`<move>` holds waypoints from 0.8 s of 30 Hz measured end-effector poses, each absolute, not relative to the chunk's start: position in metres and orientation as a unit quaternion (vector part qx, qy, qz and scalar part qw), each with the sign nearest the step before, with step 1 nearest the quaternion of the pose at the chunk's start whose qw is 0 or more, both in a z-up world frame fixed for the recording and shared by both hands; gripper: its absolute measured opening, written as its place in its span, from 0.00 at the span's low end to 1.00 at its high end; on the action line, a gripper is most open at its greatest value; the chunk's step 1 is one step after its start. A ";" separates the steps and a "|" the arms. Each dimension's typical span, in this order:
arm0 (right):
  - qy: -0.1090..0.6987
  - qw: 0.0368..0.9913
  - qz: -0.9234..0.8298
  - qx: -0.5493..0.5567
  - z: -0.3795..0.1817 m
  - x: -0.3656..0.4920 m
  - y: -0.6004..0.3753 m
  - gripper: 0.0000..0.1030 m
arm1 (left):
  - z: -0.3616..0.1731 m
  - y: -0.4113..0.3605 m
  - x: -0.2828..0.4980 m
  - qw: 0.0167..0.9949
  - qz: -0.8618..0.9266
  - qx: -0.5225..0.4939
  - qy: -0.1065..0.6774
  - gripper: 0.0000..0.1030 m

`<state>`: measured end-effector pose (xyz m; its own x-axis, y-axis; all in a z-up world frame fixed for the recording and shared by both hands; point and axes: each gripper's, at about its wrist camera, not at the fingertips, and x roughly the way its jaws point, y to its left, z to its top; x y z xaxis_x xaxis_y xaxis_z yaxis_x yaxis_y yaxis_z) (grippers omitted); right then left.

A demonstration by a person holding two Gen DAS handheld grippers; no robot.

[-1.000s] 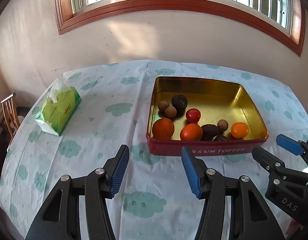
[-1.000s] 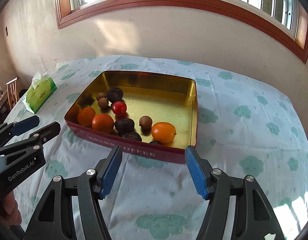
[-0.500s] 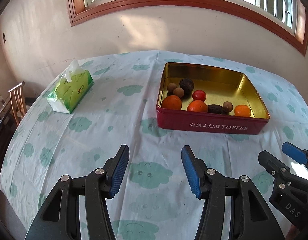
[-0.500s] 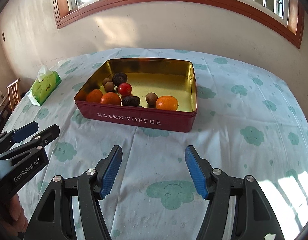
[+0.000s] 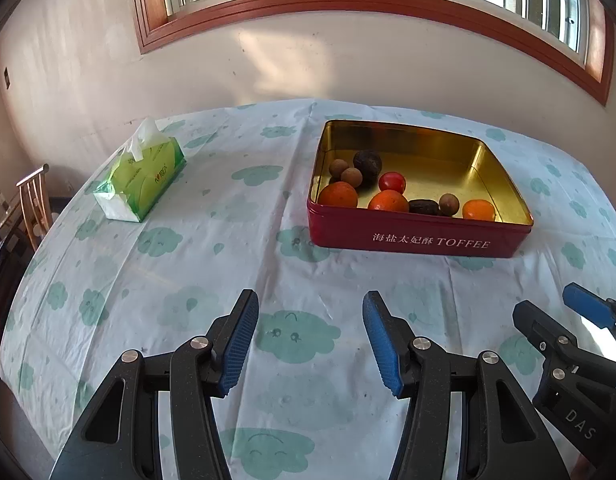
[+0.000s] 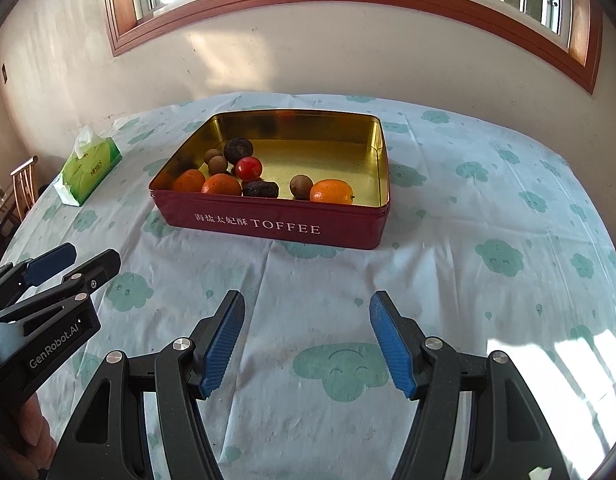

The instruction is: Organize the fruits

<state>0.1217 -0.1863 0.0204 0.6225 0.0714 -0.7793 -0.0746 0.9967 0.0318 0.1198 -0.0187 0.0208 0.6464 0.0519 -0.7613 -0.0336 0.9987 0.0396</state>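
Observation:
A red toffee tin [image 5: 420,240] [image 6: 268,228] with a gold inside stands on the table. It holds several fruits: oranges [image 5: 340,195] [image 6: 331,192], a red tomato [image 5: 392,182] [image 6: 249,168], dark fruits [image 5: 367,162] [image 6: 238,149] and small brown round ones [image 5: 449,203] [image 6: 301,186]. My left gripper [image 5: 310,338] is open and empty above the cloth, well in front of the tin. My right gripper [image 6: 306,338] is open and empty, also in front of the tin.
A green tissue pack [image 5: 142,174] [image 6: 88,172] lies at the table's left. A wooden chair [image 5: 32,200] stands past the left edge. The table wears a white cloth with green clouds [image 5: 228,216]. A wall with a window runs behind.
Both grippers have drawn back from the tin and risen, so the tin looks smaller and farther. Both stayed open and empty. The fruits have not moved.

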 end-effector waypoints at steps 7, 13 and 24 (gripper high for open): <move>0.431 0.901 0.038 -0.004 0.021 0.121 -0.186 0.61 | 0.022 -0.020 0.118 0.908 0.022 0.011 0.419 0.54; 0.432 0.901 0.039 -0.005 0.022 0.121 -0.186 0.61 | 0.023 -0.024 0.116 0.908 0.020 0.016 0.419 0.54; 0.430 0.902 0.037 -0.008 0.022 0.122 -0.186 0.61 | 0.023 -0.026 0.117 0.908 0.018 0.016 0.417 0.54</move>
<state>0.1220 -0.1857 0.0216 0.6270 0.0593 -0.7768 -0.0730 0.9972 0.0172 0.1168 -0.0255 0.0233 0.6507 0.0473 -0.7578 -0.0199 0.9988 0.0452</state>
